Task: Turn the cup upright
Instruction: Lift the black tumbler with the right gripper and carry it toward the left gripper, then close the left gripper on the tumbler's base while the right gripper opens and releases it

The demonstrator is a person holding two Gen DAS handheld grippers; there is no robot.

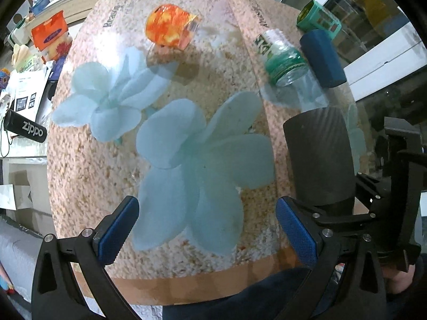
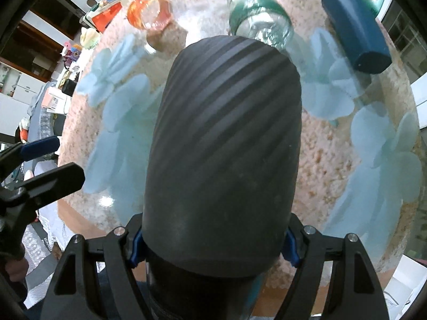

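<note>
A dark grey ribbed cup (image 2: pixel 224 144) fills the right wrist view, lying along the view with its closed end pointing away. My right gripper (image 2: pixel 213 242) is shut on it near its open end, above the table's front edge. The same cup (image 1: pixel 320 157) shows at the right of the left wrist view, held by the right gripper (image 1: pixel 355 208). My left gripper (image 1: pixel 205 229) is open and empty over the front of the table; its blue pads (image 1: pixel 117 234) stand far apart.
The glass table (image 1: pixel 88 186) has a pebble and blue flower pattern. At the back lie an orange glass cup (image 1: pixel 170 26), a green glass cup (image 1: pixel 283 56), a blue cup (image 1: pixel 321 56) and a teal holder (image 1: pixel 319 18). A cluttered desk (image 1: pixel 29 61) stands left.
</note>
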